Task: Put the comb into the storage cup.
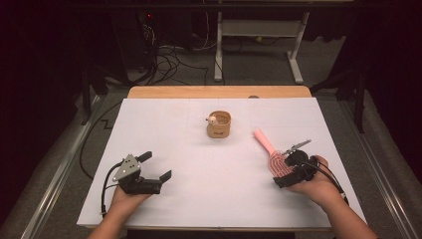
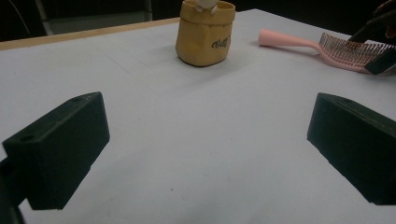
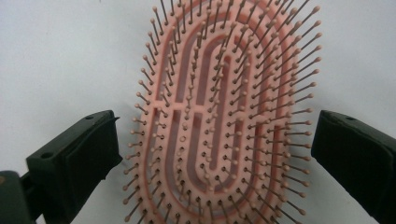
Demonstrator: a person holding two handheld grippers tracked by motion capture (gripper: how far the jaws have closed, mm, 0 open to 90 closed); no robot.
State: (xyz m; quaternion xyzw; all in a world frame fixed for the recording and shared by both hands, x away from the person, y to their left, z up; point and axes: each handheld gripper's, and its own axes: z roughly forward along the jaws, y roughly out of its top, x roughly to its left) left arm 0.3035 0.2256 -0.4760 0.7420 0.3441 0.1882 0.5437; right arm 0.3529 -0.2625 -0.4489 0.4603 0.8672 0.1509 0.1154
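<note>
A pink hairbrush (image 1: 271, 152) lies bristles up on the white table top (image 1: 199, 164), at the right, with its handle pointing away from me. My right gripper (image 1: 283, 168) hovers over the brush head, open. In the right gripper view the brush head (image 3: 219, 93) lies between the two jaws with a gap on each side of my right gripper (image 3: 217, 140). My left gripper (image 1: 157, 165) rests open at the front left with nothing in it. In the left gripper view my left gripper (image 2: 208, 121) stands wide over bare table, facing the hairbrush (image 2: 327, 46).
A small tan pouch-like cup (image 1: 219, 124) stands at the middle back with a round-headed item inside; it is also in the left gripper view as the cup (image 2: 204, 35). The wooden table edge (image 1: 219, 92) runs along the back. Cables and a desk frame lie on the floor beyond.
</note>
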